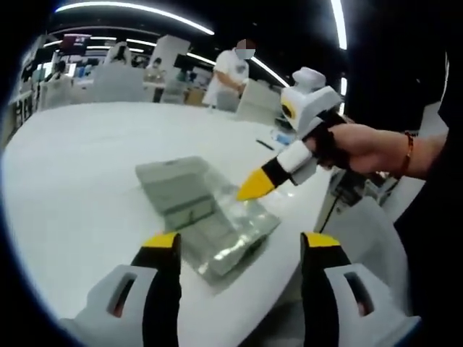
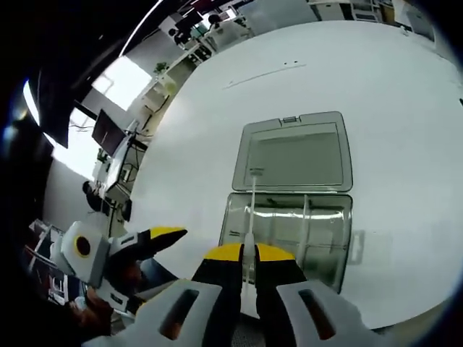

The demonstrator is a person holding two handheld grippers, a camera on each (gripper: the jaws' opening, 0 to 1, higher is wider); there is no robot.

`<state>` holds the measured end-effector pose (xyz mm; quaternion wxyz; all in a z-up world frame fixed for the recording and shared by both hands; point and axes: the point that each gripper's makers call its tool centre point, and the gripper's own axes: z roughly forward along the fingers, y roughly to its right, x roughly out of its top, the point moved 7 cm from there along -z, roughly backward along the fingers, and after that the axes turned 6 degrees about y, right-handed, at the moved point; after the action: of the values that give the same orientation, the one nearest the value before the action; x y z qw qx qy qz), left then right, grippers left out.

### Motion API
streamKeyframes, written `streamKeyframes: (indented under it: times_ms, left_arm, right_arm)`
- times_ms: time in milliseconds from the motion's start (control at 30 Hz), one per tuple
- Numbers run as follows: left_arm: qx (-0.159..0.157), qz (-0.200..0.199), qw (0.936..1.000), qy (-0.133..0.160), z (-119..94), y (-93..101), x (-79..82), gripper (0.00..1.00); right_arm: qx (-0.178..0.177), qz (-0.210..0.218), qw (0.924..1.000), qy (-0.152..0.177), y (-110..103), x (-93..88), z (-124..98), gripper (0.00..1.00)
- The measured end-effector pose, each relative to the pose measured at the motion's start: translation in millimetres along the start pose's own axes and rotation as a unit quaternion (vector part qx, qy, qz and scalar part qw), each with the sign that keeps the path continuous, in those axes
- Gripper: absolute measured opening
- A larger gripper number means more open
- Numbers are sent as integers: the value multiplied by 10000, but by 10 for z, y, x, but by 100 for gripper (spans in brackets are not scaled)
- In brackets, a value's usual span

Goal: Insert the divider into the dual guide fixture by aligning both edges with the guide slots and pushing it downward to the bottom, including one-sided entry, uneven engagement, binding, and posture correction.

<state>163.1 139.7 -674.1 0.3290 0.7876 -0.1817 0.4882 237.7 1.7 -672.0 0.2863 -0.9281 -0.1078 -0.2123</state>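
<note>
So the right gripper (image 2: 247, 254) has its fingers pinched on the top edge of the thin white divider (image 2: 251, 210), holding it upright over the clear box (image 2: 289, 235) on the white table (image 2: 391, 87). My guess is that grip is there to let the edges find the slots. The lid (image 2: 293, 152) lies flipped open behind the box. The left gripper (image 1: 242, 242) hovers near the box with its fingers wide and empty, probably ready to steady it.
</note>
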Motion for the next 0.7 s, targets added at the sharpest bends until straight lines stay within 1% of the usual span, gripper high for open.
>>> streamKeyframes:
  times_ms: [67, 167, 300, 500, 700]
  left_arm:
    - [4, 88, 10000, -16, 1, 4, -4, 70]
    - [-63, 84, 9999, -24, 1, 18, -1, 72]
    - [-138, 164, 9998, 37, -6, 35, 25, 76]
    - [-134, 209, 9997, 17, -30, -13, 37, 77]
    - [-68, 214, 9997, 23, -68, -78, 32, 78]
  right_arm:
    - [16, 42, 10000, -38, 4, 9, 11, 0]
    - [-17, 69, 9999, -98, 18, 11, 15, 0]
    - [-13, 66, 9998, -180, 14, 18, 36, 0]
    - [-40, 128, 9993, -339, 15, 13, 93, 0]
    - [-57, 89, 9990, -445, 0, 29, 147, 0]
